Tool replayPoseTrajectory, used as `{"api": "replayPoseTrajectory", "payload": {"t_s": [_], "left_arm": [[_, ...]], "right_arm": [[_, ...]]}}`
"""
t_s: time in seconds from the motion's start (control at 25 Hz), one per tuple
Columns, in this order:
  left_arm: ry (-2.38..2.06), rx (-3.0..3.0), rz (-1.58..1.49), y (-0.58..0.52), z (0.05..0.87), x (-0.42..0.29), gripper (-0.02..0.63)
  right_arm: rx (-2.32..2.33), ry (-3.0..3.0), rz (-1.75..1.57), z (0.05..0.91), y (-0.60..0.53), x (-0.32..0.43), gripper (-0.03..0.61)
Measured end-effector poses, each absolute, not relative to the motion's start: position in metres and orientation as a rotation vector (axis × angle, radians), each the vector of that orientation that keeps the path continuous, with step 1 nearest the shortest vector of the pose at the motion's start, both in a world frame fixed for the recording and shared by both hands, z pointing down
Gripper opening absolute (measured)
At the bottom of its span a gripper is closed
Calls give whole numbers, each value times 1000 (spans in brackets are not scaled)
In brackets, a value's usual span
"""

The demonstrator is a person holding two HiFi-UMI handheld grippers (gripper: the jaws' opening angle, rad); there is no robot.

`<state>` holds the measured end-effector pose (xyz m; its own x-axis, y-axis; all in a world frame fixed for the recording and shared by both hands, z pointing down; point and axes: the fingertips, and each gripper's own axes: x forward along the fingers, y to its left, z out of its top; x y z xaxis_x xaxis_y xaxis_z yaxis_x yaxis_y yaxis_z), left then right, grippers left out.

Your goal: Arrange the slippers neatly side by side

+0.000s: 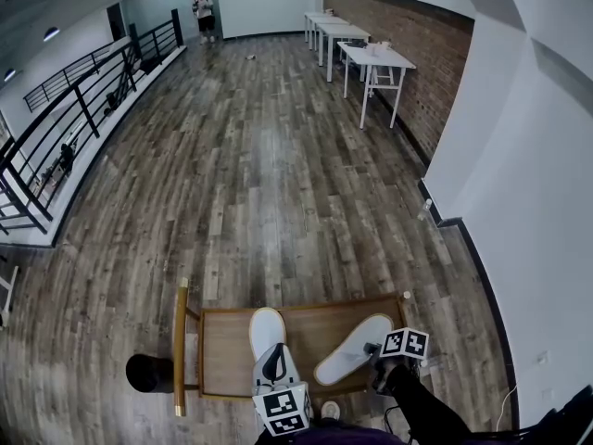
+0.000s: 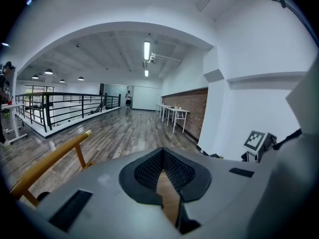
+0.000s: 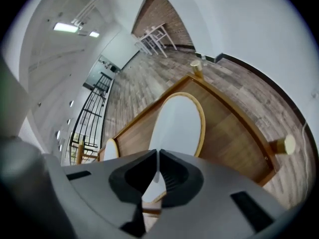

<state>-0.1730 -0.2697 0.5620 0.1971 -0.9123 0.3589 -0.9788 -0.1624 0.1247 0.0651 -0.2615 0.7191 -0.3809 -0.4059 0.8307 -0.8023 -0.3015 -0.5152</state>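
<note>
Two slippers lie apart on the bench (image 1: 310, 334). The left slipper (image 1: 267, 328) points straight away. The right slipper (image 1: 357, 346) lies slanted, its far end toward the right. The left hand-held gripper (image 1: 275, 352) is over the left slipper's near end, and the right hand-held gripper (image 1: 373, 350) seems to meet the right slipper's edge.

wood-plank floor (image 1: 259, 174) runs the length of the room. row of white tables (image 1: 375, 58) against a brick wall (image 1: 422, 72) on the right. black railing (image 1: 83, 109) along the left edge. a person (image 1: 204, 12) stands at the far end. low wooden counter (image 1: 310, 324) in the foreground, with a dark round object (image 1: 150, 373) just beside its left end. ceiling strip light (image 2: 147, 50) lit.
</note>
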Motion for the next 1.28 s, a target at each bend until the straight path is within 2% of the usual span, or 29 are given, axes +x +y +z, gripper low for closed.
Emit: {"api": "replayPoseTrajectory", "payload": {"t_s": [0.48,1.28], "left_arm": [[-1810,2127,275,-266,561,-180,2],[-1833,2089,322,-267,564,-192,2]], "right_arm": [[883,-1793,1231,684,-297,1,14],[775,-1672,1214,733,-308,-14,14]]}}
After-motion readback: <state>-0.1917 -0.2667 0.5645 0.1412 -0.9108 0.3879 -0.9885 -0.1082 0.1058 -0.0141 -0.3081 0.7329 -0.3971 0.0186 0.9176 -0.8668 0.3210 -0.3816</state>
